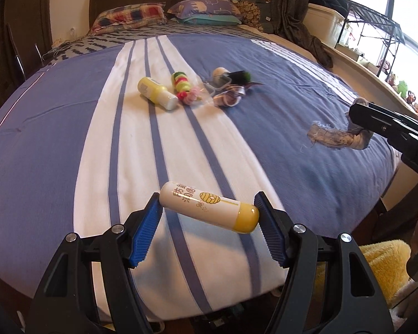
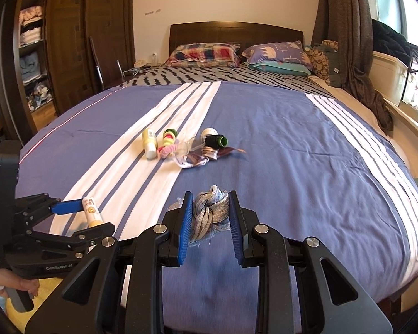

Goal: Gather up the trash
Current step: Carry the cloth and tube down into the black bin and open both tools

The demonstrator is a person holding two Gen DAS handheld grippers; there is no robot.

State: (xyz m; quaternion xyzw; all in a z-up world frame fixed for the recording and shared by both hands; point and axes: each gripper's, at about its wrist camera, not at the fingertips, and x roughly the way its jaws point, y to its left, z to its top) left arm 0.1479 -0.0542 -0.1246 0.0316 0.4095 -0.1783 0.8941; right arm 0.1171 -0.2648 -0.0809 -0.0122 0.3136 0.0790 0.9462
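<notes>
My left gripper point(image 1: 207, 208) is shut on a white tube with a yellow cap point(image 1: 209, 207), held crosswise above the near edge of the bed; the same tube point(image 2: 91, 210) shows in the right wrist view at lower left. My right gripper point(image 2: 211, 211) is shut on a knotted scrap of grey frayed cloth point(image 2: 210, 207), which hangs over the blue cover point(image 1: 334, 137). Farther up the bed lie a yellow and white bottle point(image 1: 157, 93), a string of green, yellow and pink rings point(image 1: 182, 86), and a heap of wrappers with a dark bottle point(image 2: 209, 146).
The bed point(image 2: 306, 150) has a blue and white striped cover, with pillows point(image 2: 206, 51) at the dark headboard. A wardrobe with shelves point(image 2: 33, 41) stands left. A curtain point(image 2: 345, 41) and window ledge run along the right. Something yellow and fluffy point(image 1: 384, 264) lies by the bed's foot.
</notes>
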